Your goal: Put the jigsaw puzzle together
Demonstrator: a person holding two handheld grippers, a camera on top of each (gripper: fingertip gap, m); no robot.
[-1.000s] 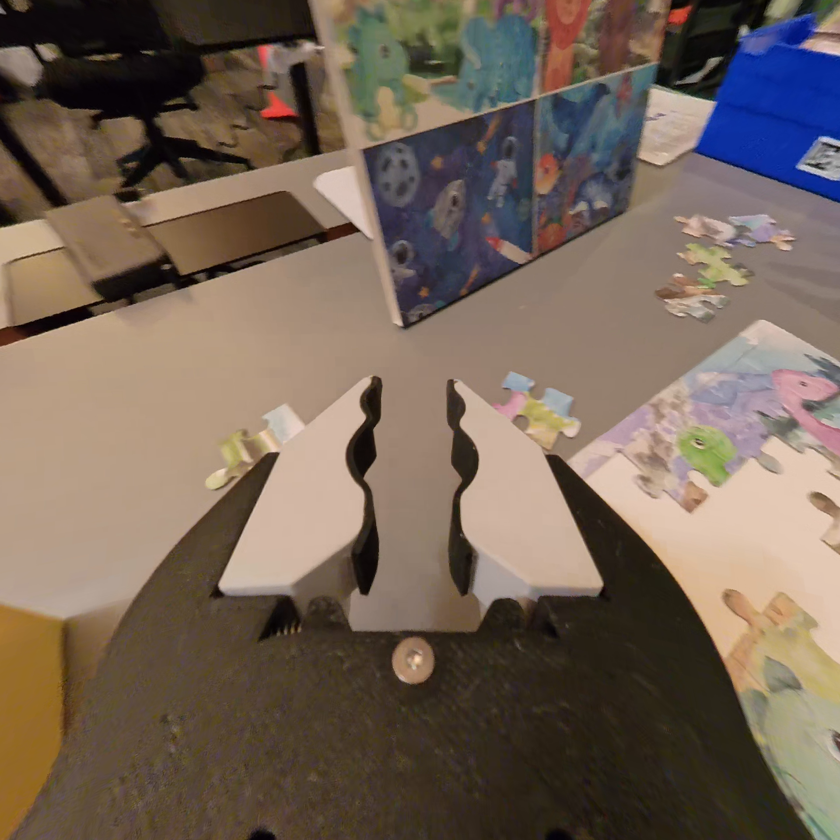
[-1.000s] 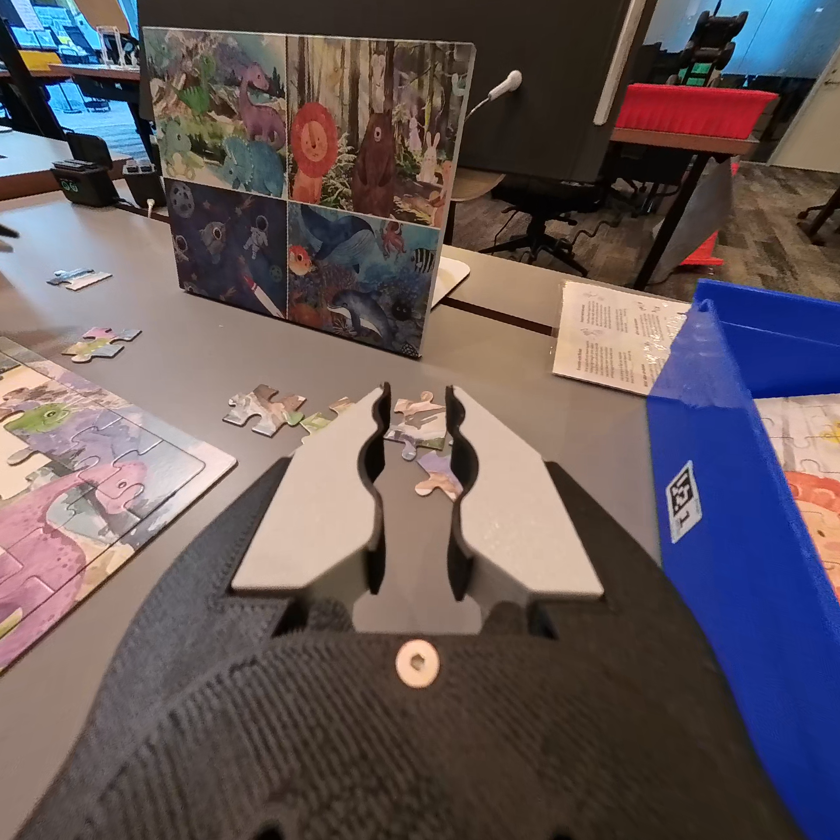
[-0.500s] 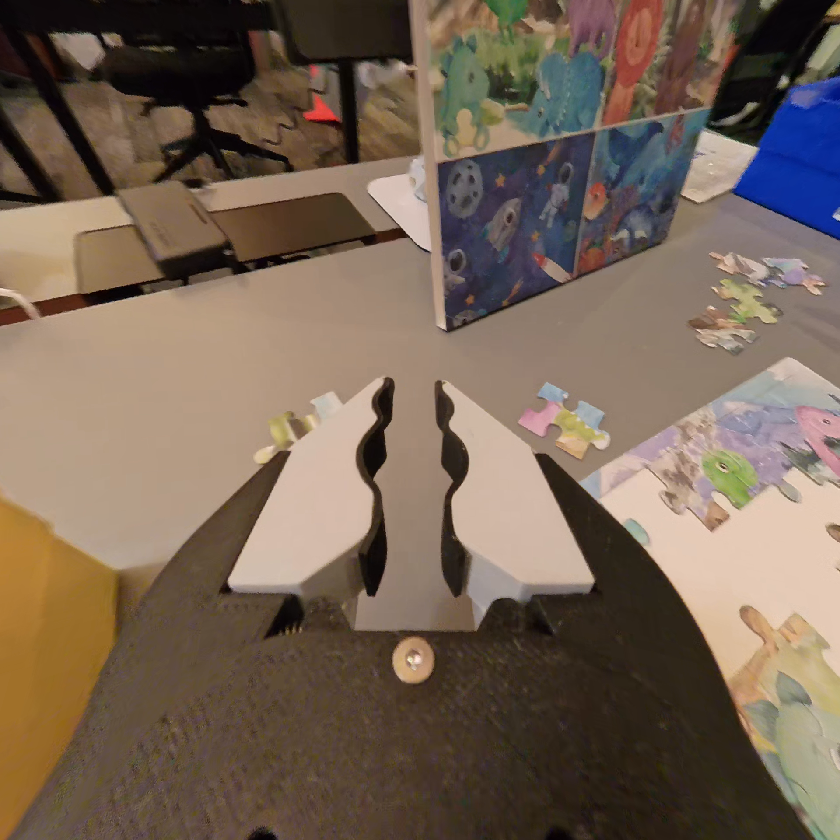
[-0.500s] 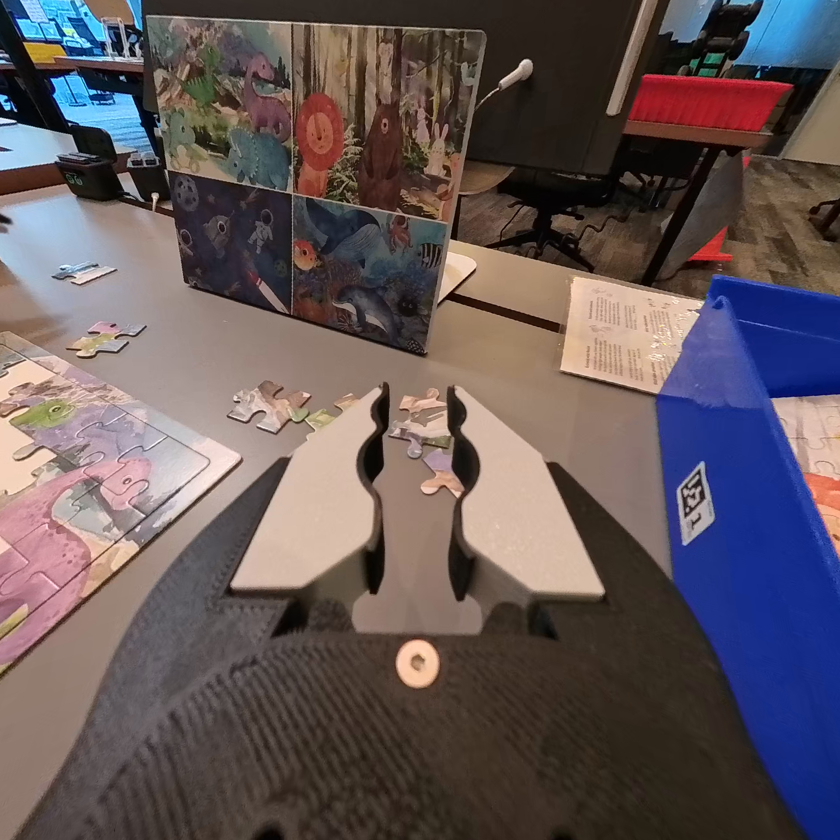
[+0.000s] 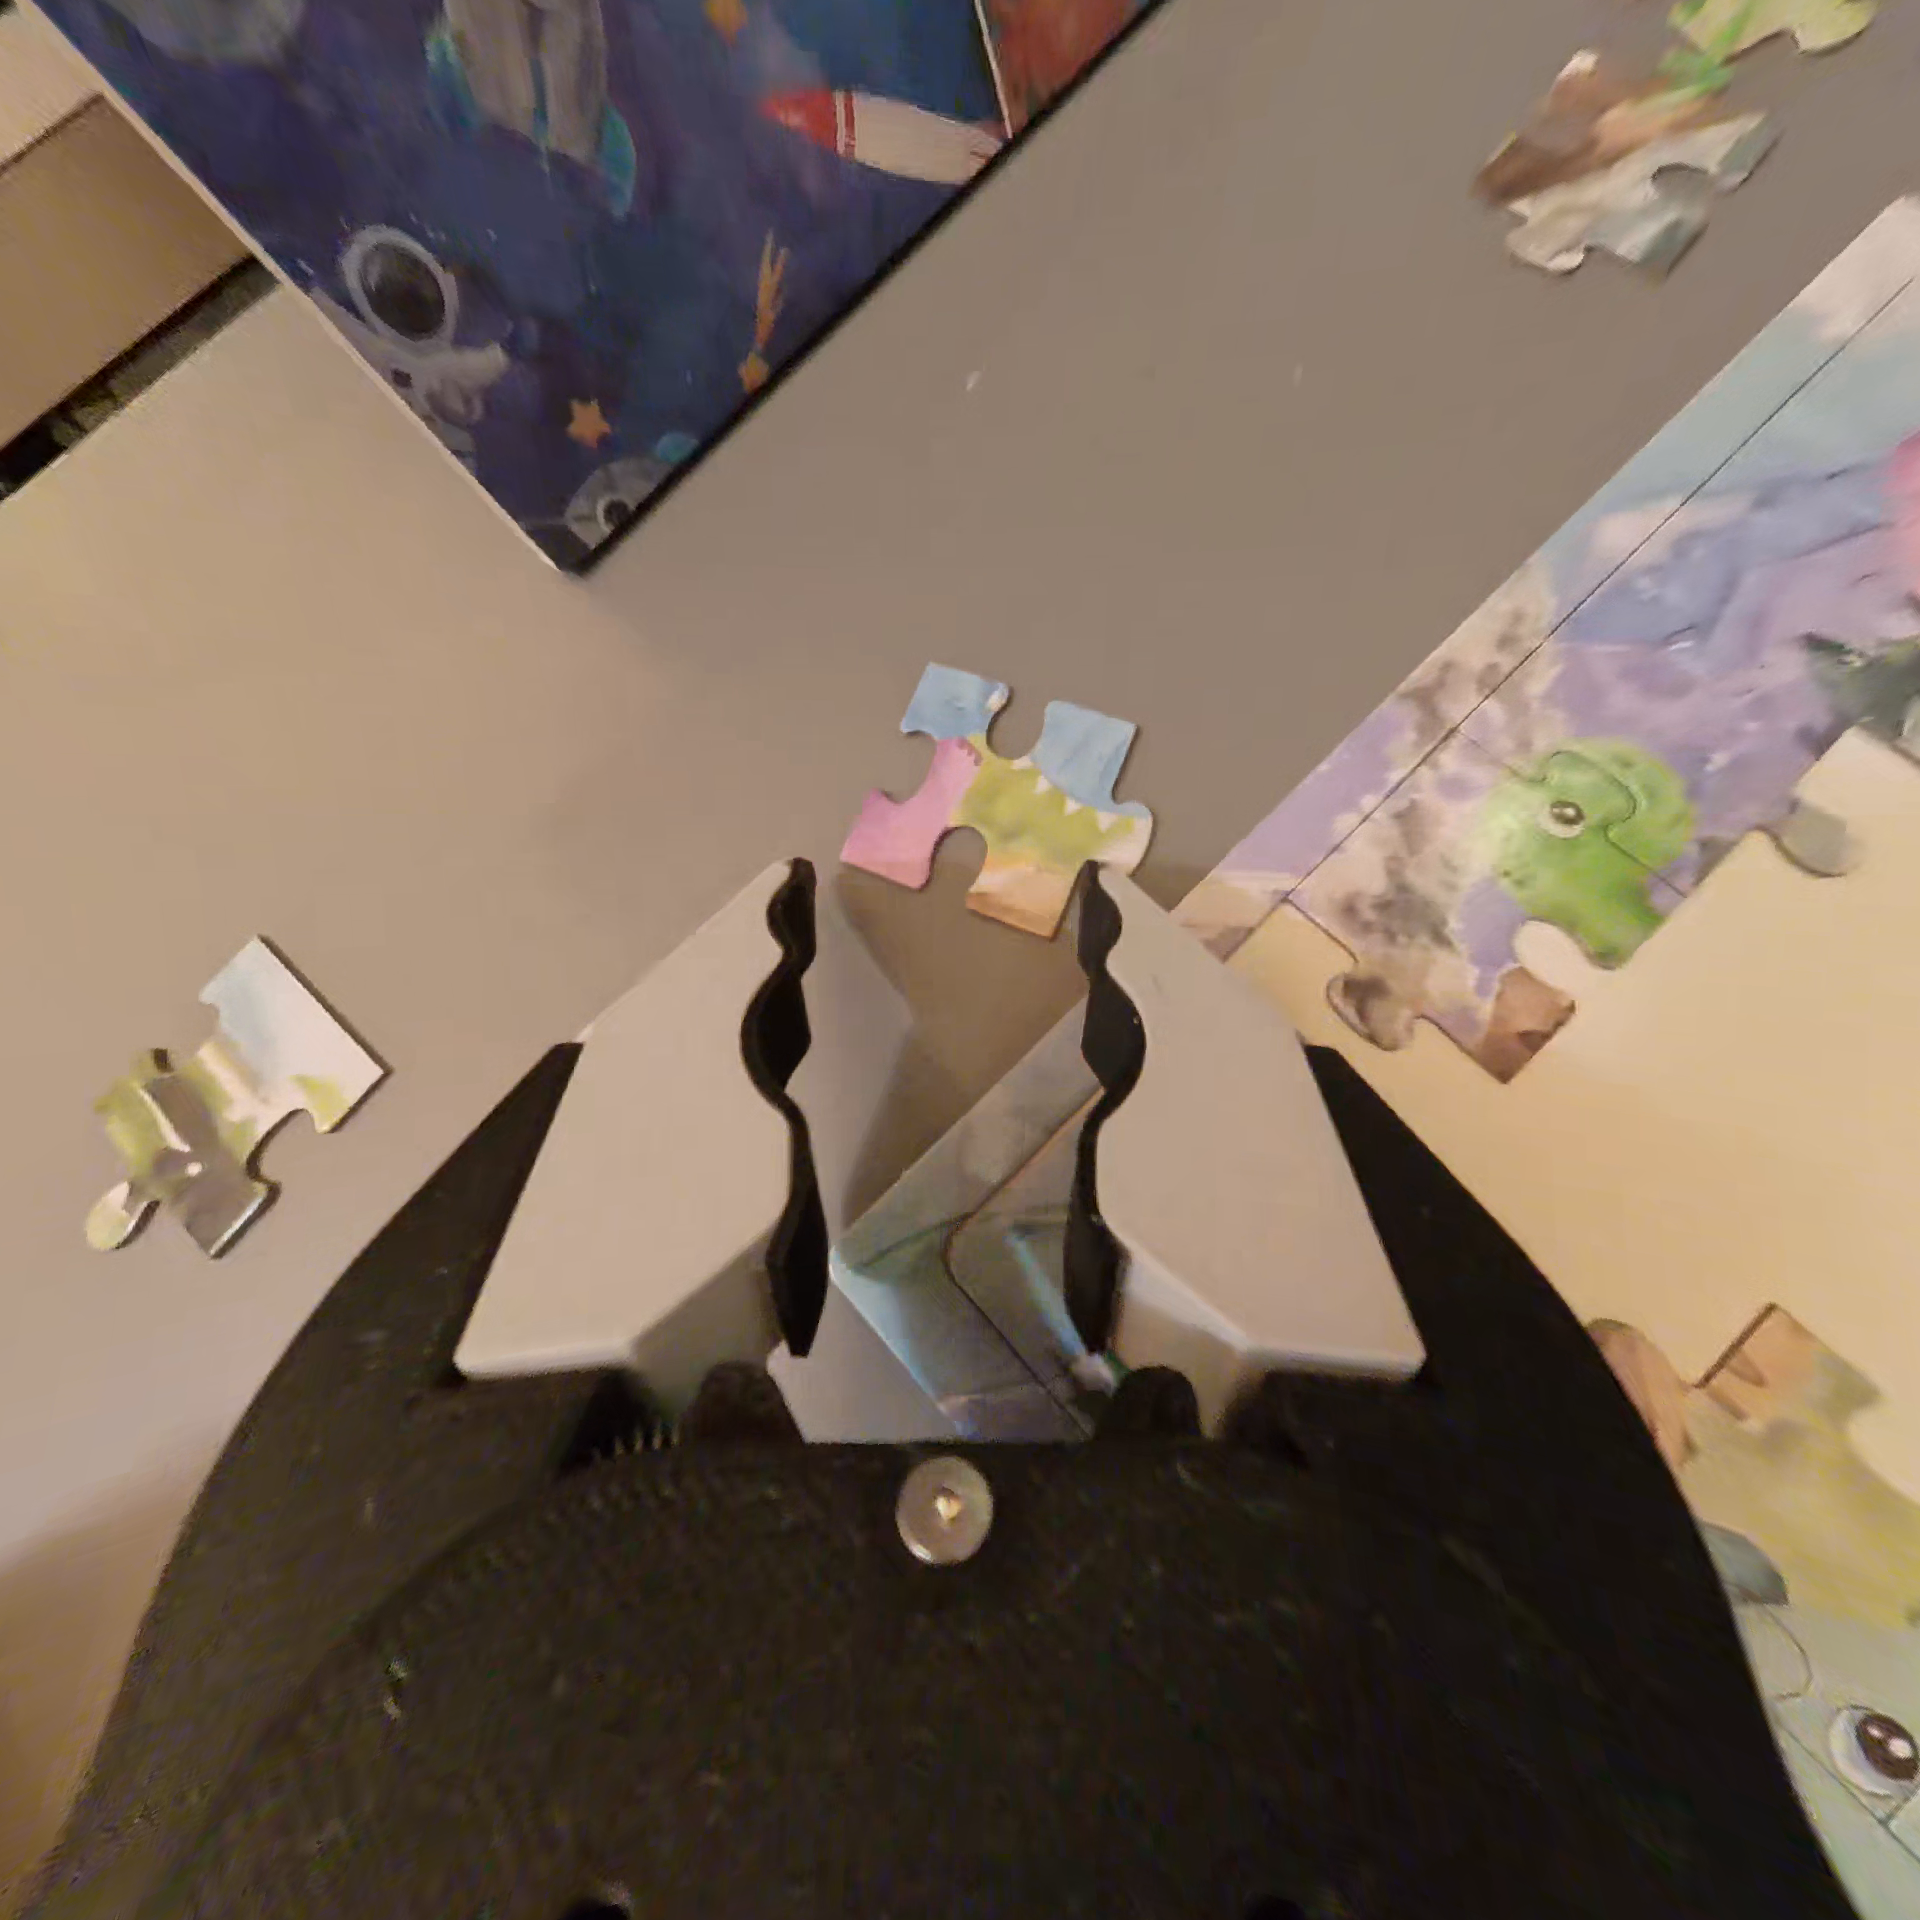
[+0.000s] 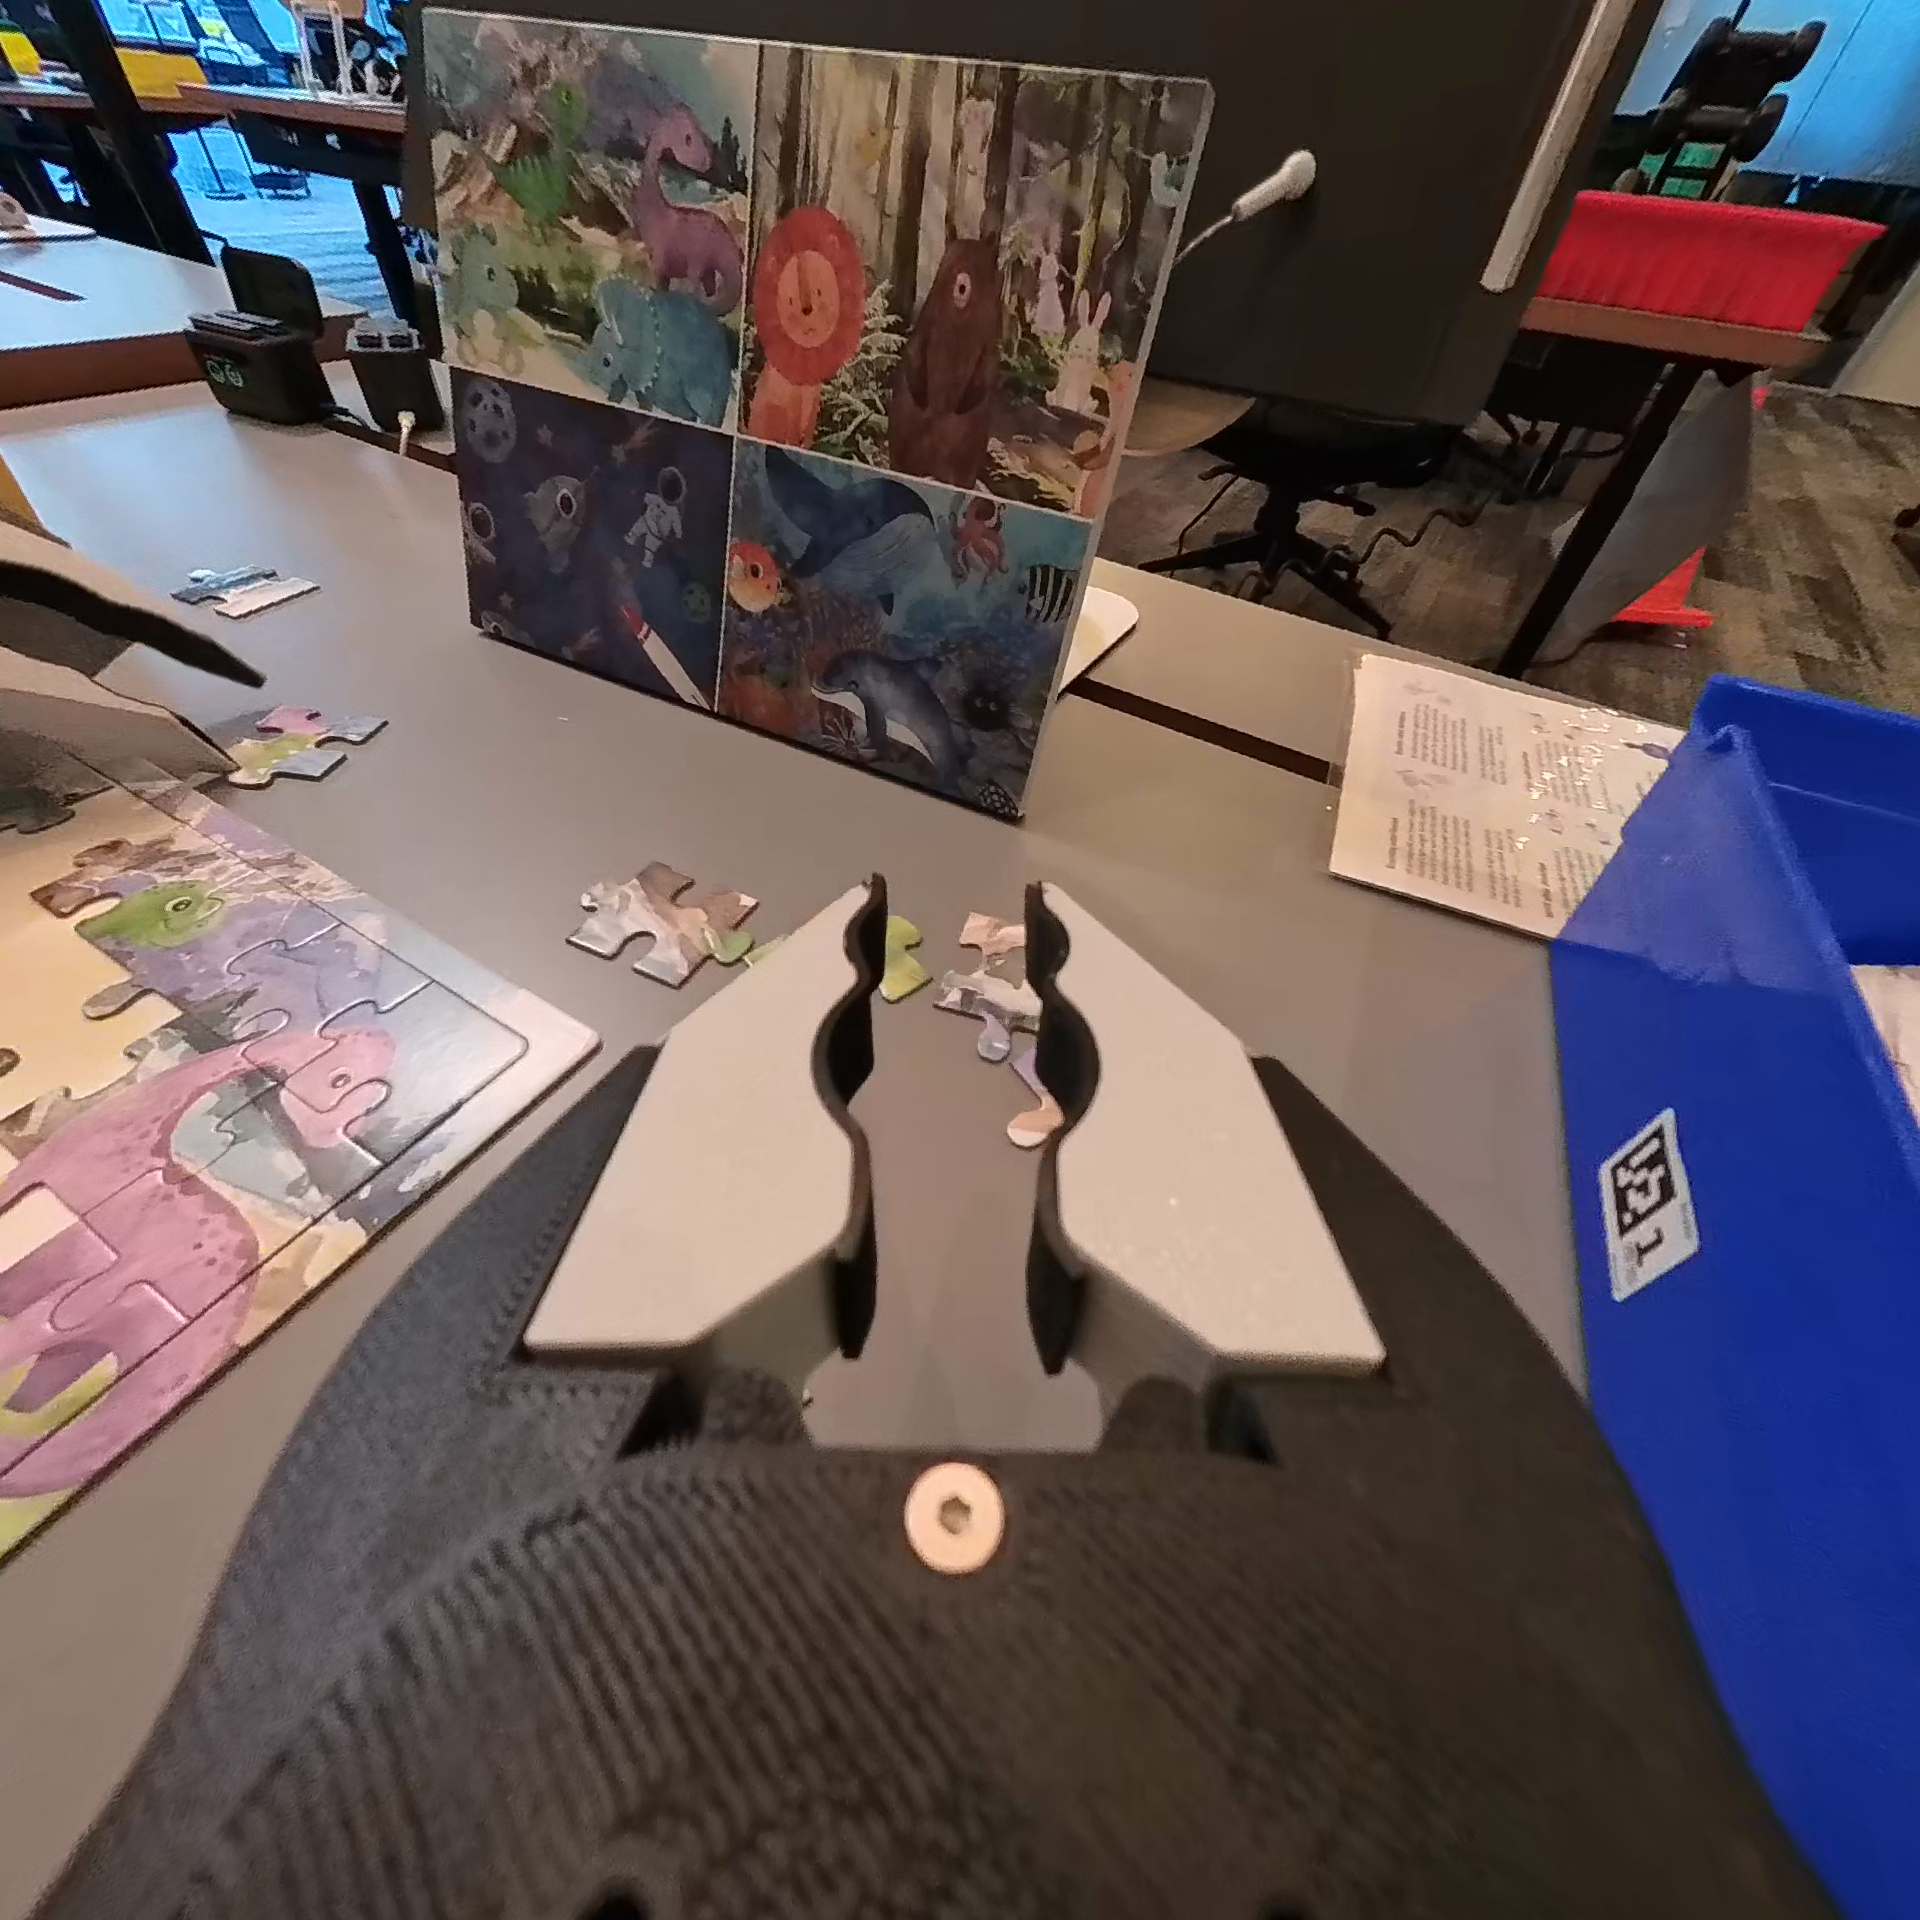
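the board (image 5: 1704,1132), the half-built dinosaur puzzle flat on the grey table (image 5: 1143,468), is the landmark here. what changed: the left gripper (image 5: 940,883), which a second ago hung higher and pointed out across the table with its fingers nearer together, has tipped down over the board's near-left corner, and its fingers are now spread wide with nothing between them. just past its tips, beside that corner, lies the pink-and-yellow piece (image 5: 1003,816), so my guess is it is lining up to pick that one. the right gripper (image 6: 954,914) has barely shifted; it hangs off the board's right side, fingers apart and empty, over a loose cluster (image 6: 987,987). counting from largest: one board, with bare cream gaps where pieces are missing; one upright picture card (image 6: 810,416) behind the board, showing four scenes; one blue bin (image 6: 1766,1299) far to the board's right; one printed sheet (image 6: 1475,790) between card and bin. loose pieces: two left of the board, the pink one and a pale green one (image 5: 229,1101) farther out; one grey piece (image 6: 660,920) right of the board; the cluster beside it i cannot count surely, three or so; and one more (image 6: 244,590) far behind the board's left end.
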